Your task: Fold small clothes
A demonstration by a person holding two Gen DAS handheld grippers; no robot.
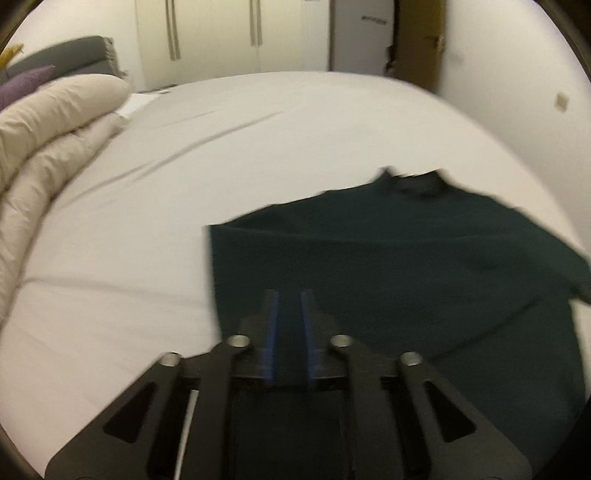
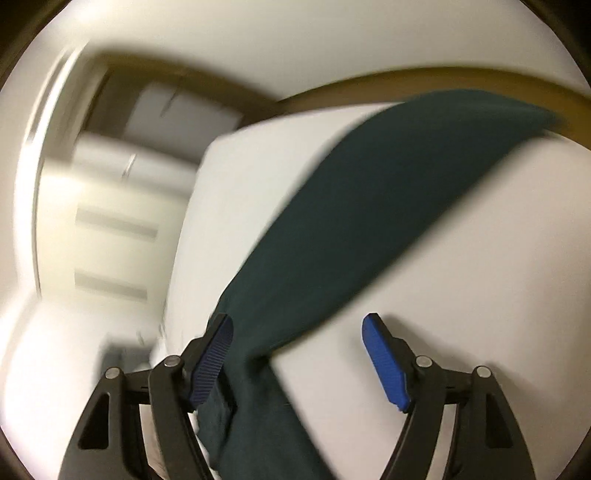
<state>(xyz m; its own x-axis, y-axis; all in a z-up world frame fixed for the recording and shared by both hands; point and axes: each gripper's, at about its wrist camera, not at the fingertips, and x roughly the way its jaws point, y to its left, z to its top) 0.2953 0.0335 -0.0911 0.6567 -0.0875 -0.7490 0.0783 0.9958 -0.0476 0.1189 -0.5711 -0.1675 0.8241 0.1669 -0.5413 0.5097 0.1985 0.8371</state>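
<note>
bed sheet white | duvet bunched, left | wardrobe behind

The left wrist camera looks down along its claw across the bed toward the wardrobe beyond the far edge. The right one sits close and rolled near a bed corner, badly blurred. Both catch the dark green garment.

You see: dark green top | spread flat, neck away — on the white bed | one sleeve stretched out.
</note>
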